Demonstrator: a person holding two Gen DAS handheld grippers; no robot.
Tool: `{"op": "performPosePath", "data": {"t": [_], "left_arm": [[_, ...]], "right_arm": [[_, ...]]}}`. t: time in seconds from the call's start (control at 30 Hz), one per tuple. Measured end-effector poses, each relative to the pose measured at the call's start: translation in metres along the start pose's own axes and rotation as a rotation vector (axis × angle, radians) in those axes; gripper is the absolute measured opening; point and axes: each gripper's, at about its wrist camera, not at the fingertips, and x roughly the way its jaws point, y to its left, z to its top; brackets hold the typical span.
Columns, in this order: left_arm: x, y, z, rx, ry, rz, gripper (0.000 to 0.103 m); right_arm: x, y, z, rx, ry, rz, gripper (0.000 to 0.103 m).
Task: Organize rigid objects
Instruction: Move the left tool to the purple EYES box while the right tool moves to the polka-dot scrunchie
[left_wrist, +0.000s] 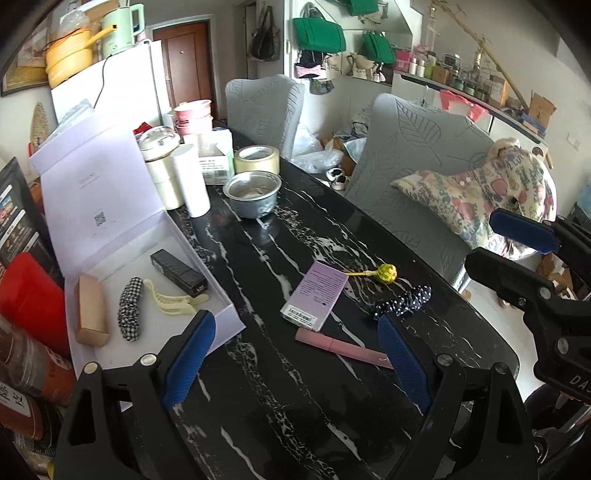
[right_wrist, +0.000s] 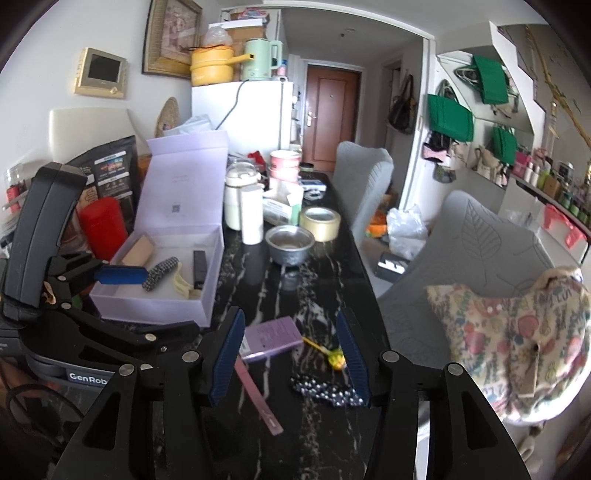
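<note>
Black white-veined marble table (left_wrist: 314, 229). Open white lidded gift box (left_wrist: 110, 206), at its left edge, holding a black oblong carton (left_wrist: 179, 272), tan carton, checked scrunchie and cream claw clip. Lilac flat carton (left_wrist: 316, 295), mid-table, long axis towards the box. Pink slim stick (left_wrist: 343, 348), far end hidden behind a finger. Yellow lollipop (left_wrist: 386, 273), possibly foil-wrapped. Left gripper (left_wrist: 295, 358): wide apart, empty. Right gripper (right_wrist: 291, 354): parted, gripping nothing.

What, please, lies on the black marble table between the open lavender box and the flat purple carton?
Only bare table separates box from carton, in the left wrist view.
</note>
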Motion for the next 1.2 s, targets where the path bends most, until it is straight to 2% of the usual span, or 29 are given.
{"op": "performPosePath", "data": {"t": [0.23,0.47,0.6,0.8,0.9,1.2], "left_arm": [[0.021,-0.009,-0.001,0.034,0.029,-0.025,0.091],[0.054,-0.014,-0.001,0.06,0.092,-0.043,0.091],[0.071,-0.017,0.0,0.088,0.105,-0.01,0.091],[0.089,-0.022,0.004,0.121,0.123,-0.04,0.091],[0.099,-0.024,0.005,0.123,0.125,-0.031,0.091],[0.134,-0.024,0.011,0.163,0.183,-0.093,0.091]], "right_arm": [[0.006,-0.018,-0.018,0.062,0.024,-0.013,0.063],[0.02,-0.034,-0.036,0.124,0.06,-0.02,0.073],[0.03,-0.043,-0.044,0.152,0.081,-0.025,0.082],[0.046,-0.052,-0.055,0.18,0.117,-0.03,0.087],[0.055,-0.055,-0.061,0.194,0.138,-0.019,0.087],[0.081,-0.066,-0.079,0.235,0.2,-0.01,0.101]]}}
